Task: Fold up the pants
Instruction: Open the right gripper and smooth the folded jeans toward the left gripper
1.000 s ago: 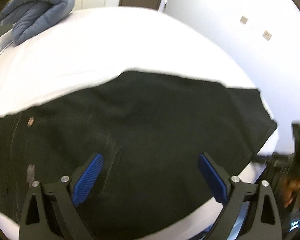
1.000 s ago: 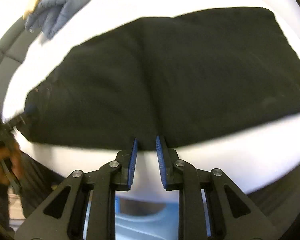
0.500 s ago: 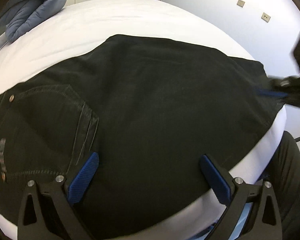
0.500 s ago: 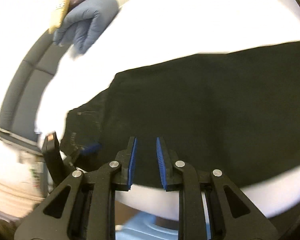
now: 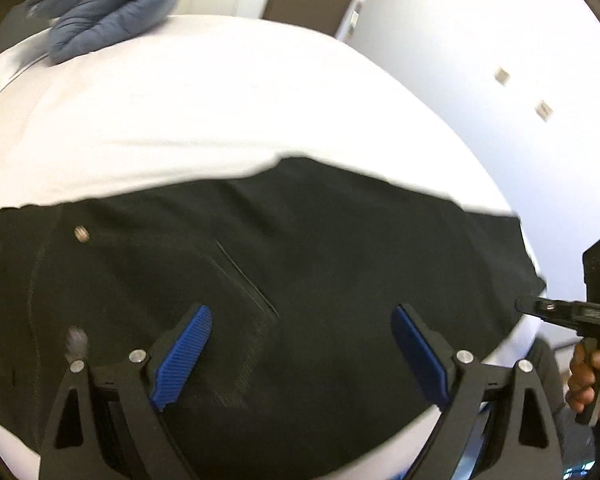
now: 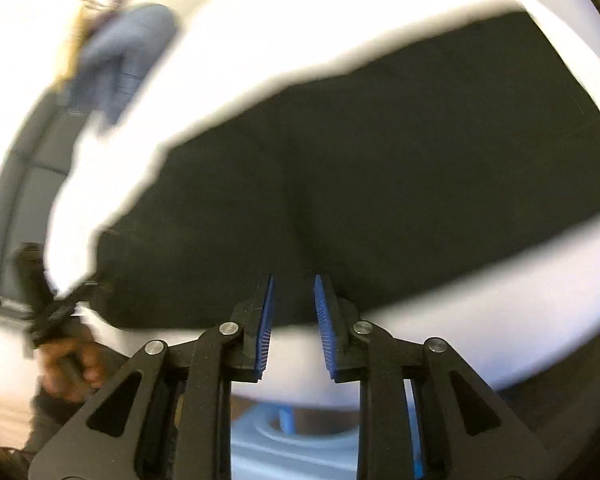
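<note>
Black pants (image 5: 284,280) lie flat across the near part of a white bed (image 5: 220,112), waist with a metal button (image 5: 82,235) to the left. My left gripper (image 5: 300,344) is wide open above the seat area, holding nothing. My right gripper (image 6: 294,312) has its jaws close together with a narrow gap, nothing between them, at the near edge of the pants (image 6: 380,200). In the left wrist view the right gripper (image 5: 532,304) sits at the pants' right end. In the right wrist view the left gripper (image 6: 80,292) is at the pants' left end.
A folded blue-grey quilted blanket (image 5: 104,4) lies at the far left of the bed; it also shows blurred in the right wrist view (image 6: 120,60). A white wall (image 5: 500,60) with sockets stands right of the bed. A pale blue object (image 6: 284,432) sits below the bed edge.
Both cameras pulled back toward the near bed edge. The right gripper moved from over the pants' right end to beside it. Jaw openings are unchanged.
</note>
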